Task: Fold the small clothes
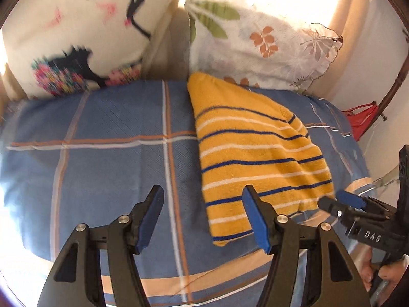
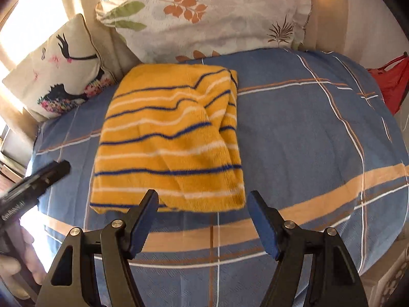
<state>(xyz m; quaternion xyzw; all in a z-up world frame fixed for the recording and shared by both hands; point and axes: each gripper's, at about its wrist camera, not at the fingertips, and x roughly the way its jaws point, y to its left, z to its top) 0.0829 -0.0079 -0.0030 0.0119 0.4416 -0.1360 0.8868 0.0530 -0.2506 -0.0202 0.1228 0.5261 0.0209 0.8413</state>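
Note:
A yellow garment with blue and white stripes [image 1: 255, 151] lies folded into a rough rectangle on the blue plaid bed cover [image 1: 107, 158]; it also shows in the right wrist view [image 2: 168, 140]. My left gripper [image 1: 203, 197] is open and empty, hovering just left of the garment's near edge. My right gripper [image 2: 202, 199] is open and empty, just in front of the garment's near edge. The right gripper also shows at the right of the left wrist view [image 1: 340, 202], near the garment's right corner. The left gripper's body shows at the left of the right wrist view [image 2: 33, 179].
A white cushion with a dark bird print [image 1: 76, 33] and a leaf-print pillow [image 1: 258, 38] lean at the head of the bed. A red object [image 2: 391, 81] sits beyond the bed's right side. The bed cover [image 2: 306, 133] spreads right of the garment.

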